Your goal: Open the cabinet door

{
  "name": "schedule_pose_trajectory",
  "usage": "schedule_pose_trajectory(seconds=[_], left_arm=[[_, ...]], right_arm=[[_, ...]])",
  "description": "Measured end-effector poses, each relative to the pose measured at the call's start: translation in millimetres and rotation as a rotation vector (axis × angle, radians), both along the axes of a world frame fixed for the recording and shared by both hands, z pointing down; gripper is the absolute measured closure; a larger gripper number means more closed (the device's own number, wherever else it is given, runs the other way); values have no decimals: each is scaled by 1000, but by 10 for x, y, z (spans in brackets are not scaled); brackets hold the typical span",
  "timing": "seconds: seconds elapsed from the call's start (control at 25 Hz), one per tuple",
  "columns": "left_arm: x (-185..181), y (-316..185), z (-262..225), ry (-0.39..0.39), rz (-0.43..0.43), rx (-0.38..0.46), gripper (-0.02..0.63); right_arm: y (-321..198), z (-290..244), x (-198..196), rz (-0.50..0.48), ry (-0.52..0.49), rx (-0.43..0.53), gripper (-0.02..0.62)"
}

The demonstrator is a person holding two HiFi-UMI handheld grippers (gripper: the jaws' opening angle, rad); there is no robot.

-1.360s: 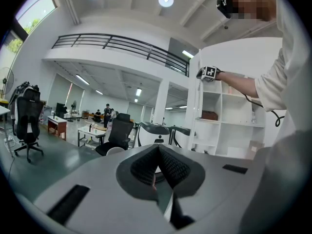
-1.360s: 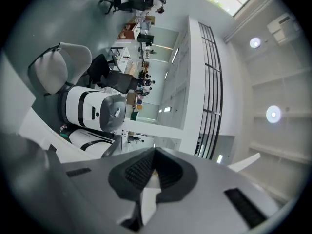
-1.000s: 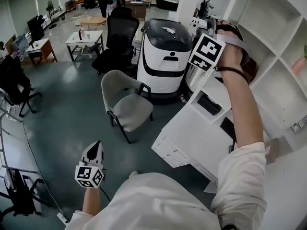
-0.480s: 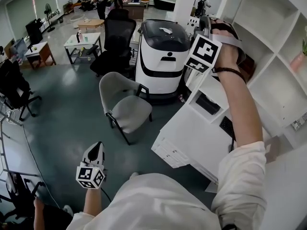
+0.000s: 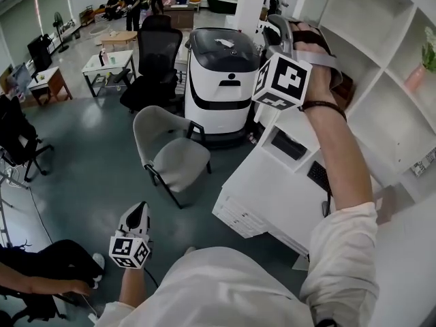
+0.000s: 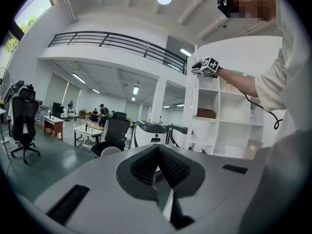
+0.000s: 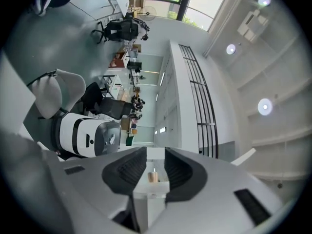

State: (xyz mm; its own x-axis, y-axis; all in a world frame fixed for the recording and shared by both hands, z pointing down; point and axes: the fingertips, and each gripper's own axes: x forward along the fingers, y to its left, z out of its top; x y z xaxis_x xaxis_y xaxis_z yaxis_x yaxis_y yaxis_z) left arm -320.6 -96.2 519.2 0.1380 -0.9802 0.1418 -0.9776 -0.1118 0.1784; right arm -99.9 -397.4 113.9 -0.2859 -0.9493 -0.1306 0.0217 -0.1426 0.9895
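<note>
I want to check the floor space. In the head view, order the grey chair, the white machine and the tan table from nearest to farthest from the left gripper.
1. Grey chair, just ahead of the left gripper.
2. White machine, beyond the chair, right.
3. Tan table, far back, left.

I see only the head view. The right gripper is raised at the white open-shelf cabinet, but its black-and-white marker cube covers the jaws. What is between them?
Observer: In the right gripper view, the right gripper has its jaws opening. The thin edge of the white cabinet door stands between them, and the pads do not seem to press it.
Operator: Does that edge have a handle?
Observer: A small tan knob-like piece sits on it between the pads. I cannot tell what it is.
Operator: And the left gripper, held low?
Observer: The left gripper view shows it shut, pads together, with nothing held.
</note>
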Motion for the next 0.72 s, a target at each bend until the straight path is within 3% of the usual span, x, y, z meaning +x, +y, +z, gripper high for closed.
schedule_pose_trajectory(seconds=[0.2,0.72], left_arm=[[77,-74,-17,-3,26,2,606],[267,-194,-2,2,94,3,606]], right_arm=[[101,-7,-4,-24,9,-8,362],[446,-125,126,-70,-1,38,348]])
